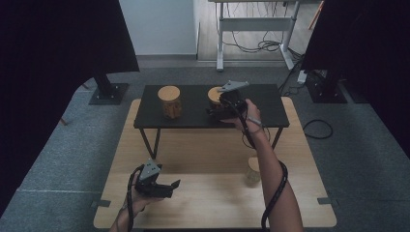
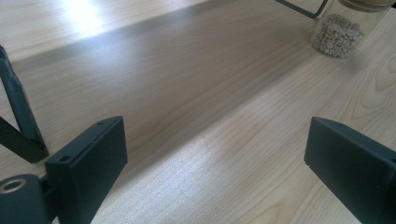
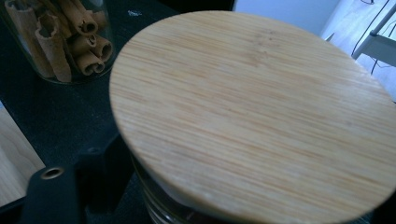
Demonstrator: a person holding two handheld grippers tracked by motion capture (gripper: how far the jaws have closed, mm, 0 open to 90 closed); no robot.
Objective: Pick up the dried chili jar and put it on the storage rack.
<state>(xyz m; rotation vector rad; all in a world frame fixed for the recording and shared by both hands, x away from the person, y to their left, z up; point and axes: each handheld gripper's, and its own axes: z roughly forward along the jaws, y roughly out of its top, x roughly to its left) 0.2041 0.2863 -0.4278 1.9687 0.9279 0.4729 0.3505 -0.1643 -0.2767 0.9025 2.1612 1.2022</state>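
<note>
The right gripper (image 1: 216, 110) is at a jar (image 1: 215, 96) on the black shelf (image 1: 261, 113), right of the shelf's middle and near its back edge. In the right gripper view the bamboo lid (image 3: 261, 116) sits close to the camera, with glass showing below its rim and one black jaw beside it at lower left. The jaws flank the jar, but whether the pads press the glass I cannot tell; the contact is hidden under the lid. A second jar (image 1: 169, 102), holding cinnamon sticks (image 3: 70, 37), stands upright toward the shelf's left end, well apart from the first.

My reading is that this is the placing step: the jar stands on the shelf and the grip is likely coming off it. The next move calls for the jaws to spread clear of the glass on both sides, then for the hand to draw straight back toward the shelf's front edge without clipping the lid or nudging the jar.

The left gripper (image 1: 167, 186) hovers over the table (image 1: 203, 203) near its front-left corner, jaws spread wide with nothing between them. A third jar (image 1: 253, 170), of pale grains, waits on the table toward its right side, below the shelf's front edge; it looks like the next pick.
</note>
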